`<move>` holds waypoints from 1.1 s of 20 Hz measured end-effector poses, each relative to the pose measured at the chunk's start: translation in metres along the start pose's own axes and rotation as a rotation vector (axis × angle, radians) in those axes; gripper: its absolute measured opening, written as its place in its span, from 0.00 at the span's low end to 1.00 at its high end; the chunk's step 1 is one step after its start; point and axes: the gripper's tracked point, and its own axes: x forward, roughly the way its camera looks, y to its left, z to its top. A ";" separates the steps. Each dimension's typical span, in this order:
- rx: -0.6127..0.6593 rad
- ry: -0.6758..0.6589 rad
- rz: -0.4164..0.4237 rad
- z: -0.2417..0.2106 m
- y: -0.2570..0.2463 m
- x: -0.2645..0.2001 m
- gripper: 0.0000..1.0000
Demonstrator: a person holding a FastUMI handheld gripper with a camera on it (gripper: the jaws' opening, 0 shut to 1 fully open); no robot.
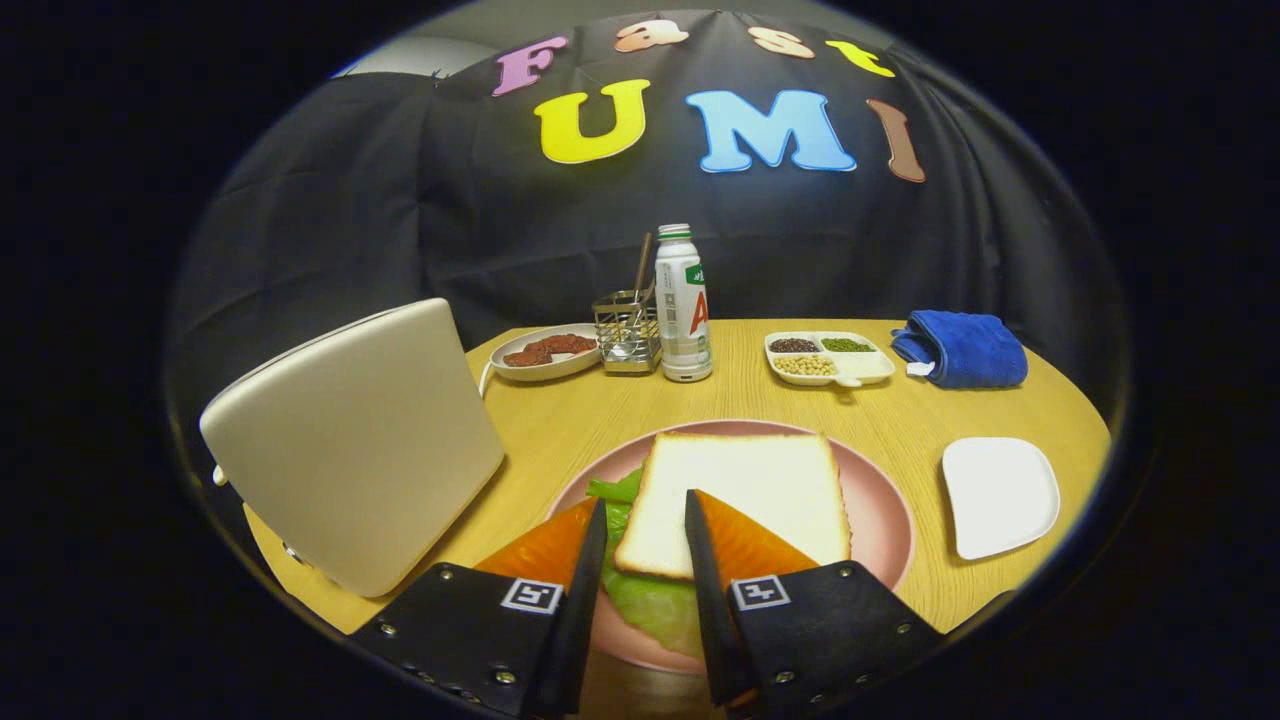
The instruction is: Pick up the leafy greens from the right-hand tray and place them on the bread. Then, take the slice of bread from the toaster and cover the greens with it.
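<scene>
The gripper (pixel 645 520) is nearest the camera, tilted down over the near edge of a pink plate (pixel 885 520). Its fingers (pixel 590 560) stand apart, released, with nothing pressed between them; each finger mount carries a square black-and-white marker. The near edge of the top bread slice (pixel 745 495) lies in the gap just ahead of the fingertips. The slice rests flat on the leafy greens (pixel 650 600), which protrude from under it on the near and left sides.

The toaster (pixel 355 450) stands on the surface (pixel 560 420) to the left of the plate. An empty white tray (pixel 1000 495) lies to the right.

Beyond the plate stands a bottle (pixel 683 305); its label shows a large red letter, the rest illegible. A wire utensil holder (pixel 627 330), a dish of dark food (pixel 545 352), a divided tray of beans (pixel 828 357) and a folded blue cloth (pixel 962 348) stand alongside.
</scene>
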 end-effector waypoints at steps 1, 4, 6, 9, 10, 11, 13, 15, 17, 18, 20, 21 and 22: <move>0.008 0.009 -0.001 -0.002 0.001 0.000 0.47; 0.005 0.007 -0.002 -0.002 0.001 0.001 0.47; -0.004 -0.001 -0.004 0.000 0.001 0.000 0.47; 0.006 0.000 0.002 0.000 0.001 0.000 0.47; 0.010 0.002 0.008 0.002 0.000 0.000 0.47; 0.016 0.005 0.015 0.003 0.001 -0.001 0.47; 0.028 0.006 0.031 0.005 0.000 -0.002 0.47; 0.022 -0.006 0.030 0.010 -0.002 -0.006 0.46; 0.003 -0.033 0.014 0.017 -0.008 -0.011 0.47; -0.007 -0.048 0.009 0.022 -0.010 -0.013 0.47; -0.015 -0.076 -0.001 0.032 -0.016 -0.019 0.47; -0.019 -0.089 -0.008 0.037 -0.020 -0.021 0.47; -0.022 -0.099 -0.016 0.041 -0.025 -0.022 0.47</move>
